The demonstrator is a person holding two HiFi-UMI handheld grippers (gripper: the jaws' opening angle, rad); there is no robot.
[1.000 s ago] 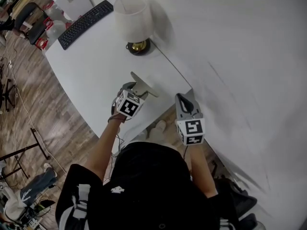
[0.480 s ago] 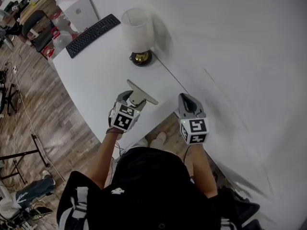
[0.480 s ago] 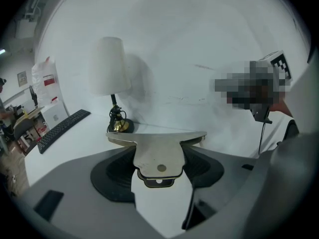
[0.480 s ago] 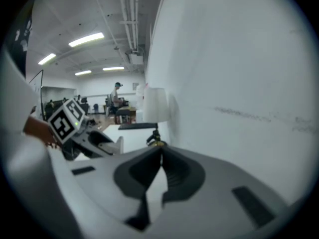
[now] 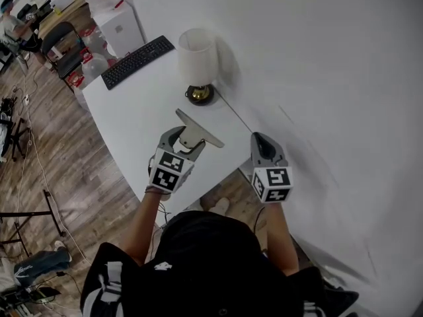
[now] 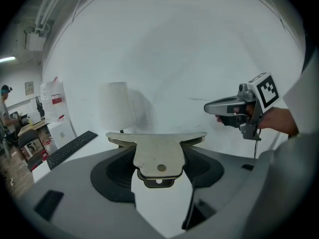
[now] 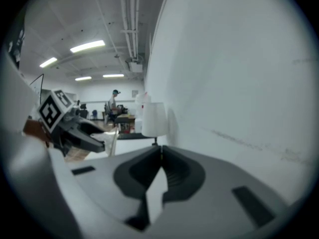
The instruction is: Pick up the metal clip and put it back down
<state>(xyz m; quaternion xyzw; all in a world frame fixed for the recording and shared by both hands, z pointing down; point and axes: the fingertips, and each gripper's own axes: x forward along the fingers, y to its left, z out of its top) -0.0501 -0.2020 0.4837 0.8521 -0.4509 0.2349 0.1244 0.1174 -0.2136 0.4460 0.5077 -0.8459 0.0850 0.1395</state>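
Note:
The metal clip (image 5: 197, 131) is a flat, T-shaped piece of dull steel with a wide crossbar. My left gripper (image 5: 181, 141) is shut on its stem, and the crossbar sticks out past the fingertips over the white table (image 5: 132, 121) near its front edge. In the left gripper view the clip (image 6: 158, 151) lies level between the dark pads (image 6: 115, 169), which stand wide apart on it. My right gripper (image 5: 263, 146) hangs off the table's right end, beside the wall, with its jaws shut and nothing in them. The right gripper view shows its tips (image 7: 160, 152) pressed together.
A lamp (image 5: 197, 61) with a white shade and brass foot stands at the table's back, its cord running along the wall. A black keyboard (image 5: 137, 61) lies at the far left corner. Beyond are a white cabinet (image 5: 122, 25), a chair (image 5: 56, 41) and wood floor.
The head view has shifted, so the table, lamp and keyboard now sit further right and lower in frame. The clip stays in the left gripper; both grippers hold much the same pose.

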